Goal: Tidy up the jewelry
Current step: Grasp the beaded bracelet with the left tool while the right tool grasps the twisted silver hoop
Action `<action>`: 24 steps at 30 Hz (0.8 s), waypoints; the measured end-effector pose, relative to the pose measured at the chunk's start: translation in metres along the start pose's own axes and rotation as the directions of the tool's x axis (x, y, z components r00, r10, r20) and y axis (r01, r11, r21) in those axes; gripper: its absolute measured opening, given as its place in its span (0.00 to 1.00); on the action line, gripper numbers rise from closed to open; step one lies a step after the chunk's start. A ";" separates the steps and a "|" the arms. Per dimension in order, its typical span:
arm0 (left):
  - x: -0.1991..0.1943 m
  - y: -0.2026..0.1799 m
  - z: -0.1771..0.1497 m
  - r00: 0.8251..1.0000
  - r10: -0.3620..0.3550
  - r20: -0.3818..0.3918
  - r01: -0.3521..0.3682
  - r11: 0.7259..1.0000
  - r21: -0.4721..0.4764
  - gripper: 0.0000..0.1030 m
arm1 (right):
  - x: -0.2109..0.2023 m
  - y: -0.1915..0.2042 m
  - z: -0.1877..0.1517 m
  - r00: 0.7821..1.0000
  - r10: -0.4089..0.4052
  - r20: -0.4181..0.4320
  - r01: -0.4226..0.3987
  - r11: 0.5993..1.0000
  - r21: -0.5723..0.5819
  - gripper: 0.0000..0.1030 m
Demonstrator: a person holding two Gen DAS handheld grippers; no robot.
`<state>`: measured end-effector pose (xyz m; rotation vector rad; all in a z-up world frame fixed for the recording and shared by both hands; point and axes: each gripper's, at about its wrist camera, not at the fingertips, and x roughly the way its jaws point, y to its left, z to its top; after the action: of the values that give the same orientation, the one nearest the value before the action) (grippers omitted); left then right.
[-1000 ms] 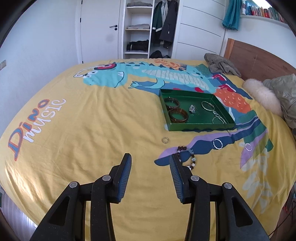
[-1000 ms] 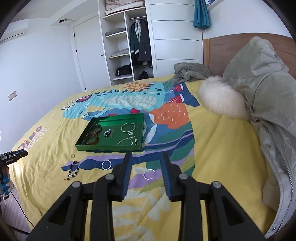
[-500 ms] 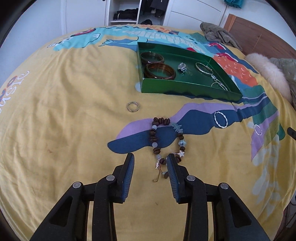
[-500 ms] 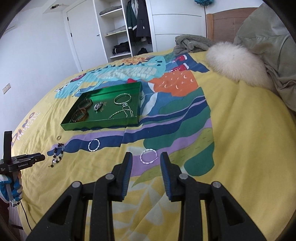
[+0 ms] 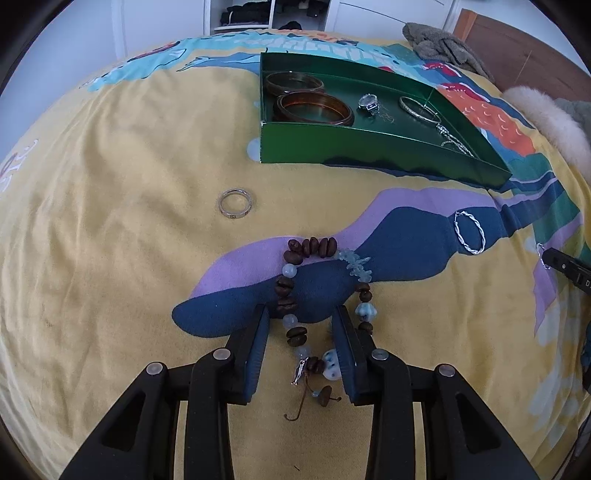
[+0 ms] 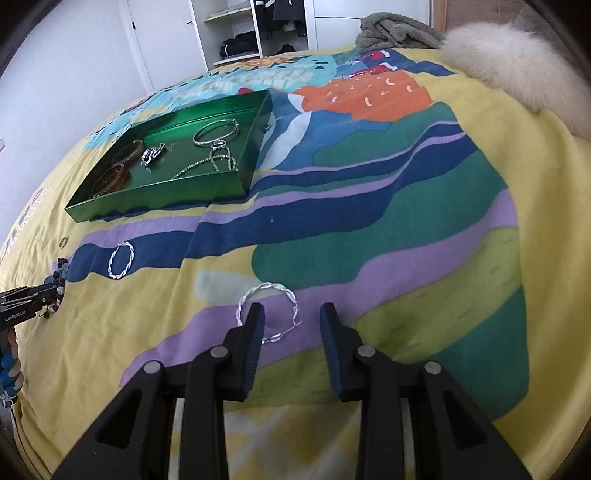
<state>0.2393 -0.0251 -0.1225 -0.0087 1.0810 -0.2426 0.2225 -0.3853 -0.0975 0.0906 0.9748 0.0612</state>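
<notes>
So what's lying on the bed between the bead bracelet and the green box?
Only a small silver ring lies between the bead bracelet and green box, left of the straight line; otherwise bare bedspread, clearest in the left wrist view.

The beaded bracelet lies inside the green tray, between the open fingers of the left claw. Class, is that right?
Not quite. The left wrist view shows the beaded bracelet on the yellow bedspread, outside the green tray. It does lie between the open fingers of the left claw.

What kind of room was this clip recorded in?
A bedroom, most likely: the jewelry lies on a bed with a dinosaur-print duvet, a wooden headboard stands behind it, and an open wardrobe holds folded and hanging clothes.
</notes>
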 end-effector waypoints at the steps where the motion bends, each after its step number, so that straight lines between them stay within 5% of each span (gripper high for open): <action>1: 0.000 0.000 0.000 1.000 0.001 0.001 -0.001 1.000 0.002 0.34 | 0.003 0.000 0.001 1.000 -0.003 -0.008 0.003 1.000 -0.010 0.29; 8: 0.004 -0.002 0.000 1.000 0.000 0.016 -0.001 1.000 0.007 0.33 | 0.021 0.002 0.002 0.998 -0.026 -0.050 0.023 0.998 -0.052 0.28; 11: 0.003 -0.003 -0.001 1.000 0.002 0.027 -0.002 1.000 0.009 0.32 | 0.022 0.004 0.002 0.998 -0.024 -0.055 0.020 0.997 -0.072 0.18; 16: 0.001 -0.005 -0.003 0.999 -0.018 0.034 0.018 1.000 -0.001 0.10 | 0.018 0.009 -0.001 0.999 -0.035 -0.042 0.031 0.995 -0.091 0.06; 24: -0.013 -0.005 -0.009 0.998 -0.022 0.055 0.023 1.000 -0.020 0.10 | -0.011 0.018 -0.014 0.999 -0.039 0.019 0.040 0.996 -0.077 0.06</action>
<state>0.2246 -0.0265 -0.1151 -0.0458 1.0296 -0.2499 0.2045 -0.3679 -0.0945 0.0010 0.9556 0.0617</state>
